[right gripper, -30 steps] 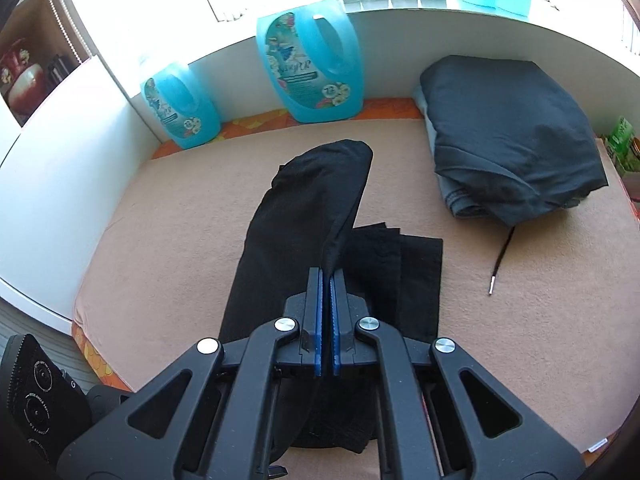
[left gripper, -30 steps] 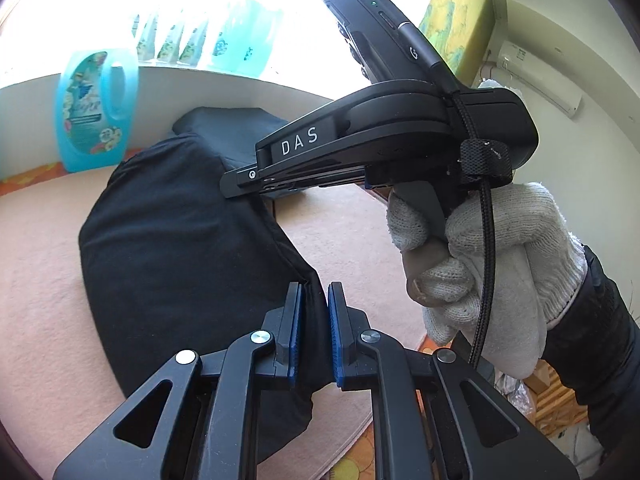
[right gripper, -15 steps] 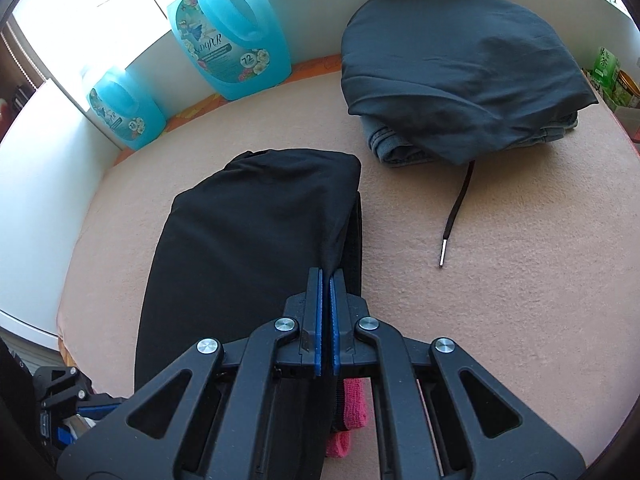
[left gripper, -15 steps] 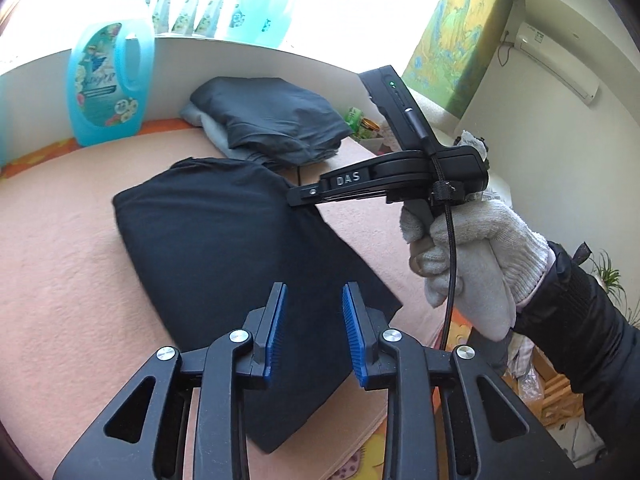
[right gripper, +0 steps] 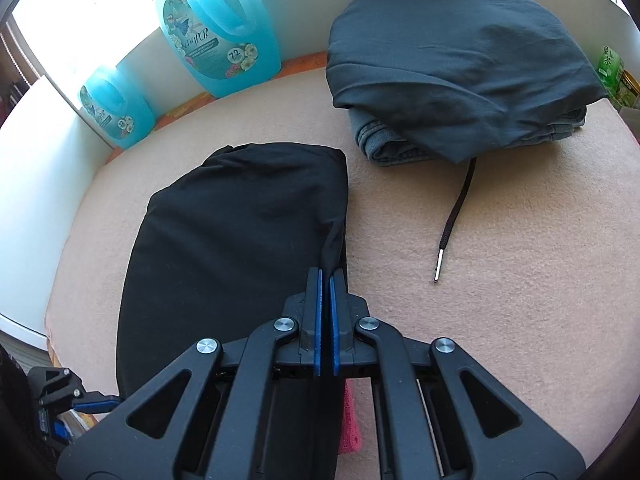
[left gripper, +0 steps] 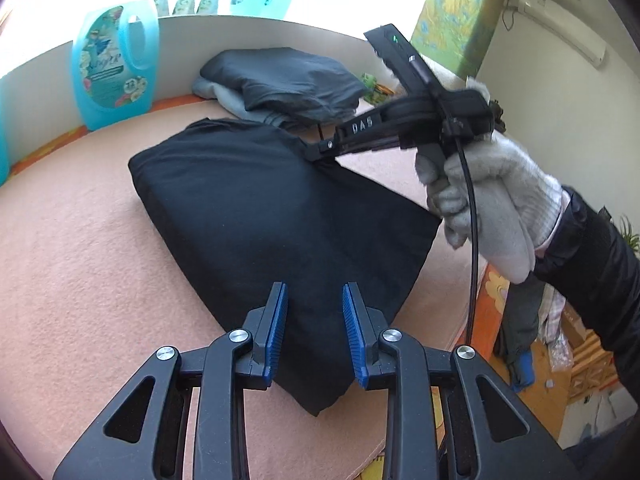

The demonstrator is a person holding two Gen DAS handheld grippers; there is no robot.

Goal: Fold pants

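Pants (left gripper: pixel 260 216) lie folded into a thick black block on the pink tabletop (left gripper: pixel 80 240), near the folded pile (right gripper: pixel 452 64) and the drawstring (right gripper: pixel 456 216). Right tool (right gripper: pixel 325 280) is clamped on the right edge of the top layer, pinching it up into a small ridge, probably to pull that layer square before letting go. Left tool (left gripper: pixel 314 312) hovers with its jaws apart over the near corner, holding nothing. The fabric looks matte, soft and puffy, not flattened; the top edge is rounded, and the fold looks nearly done.
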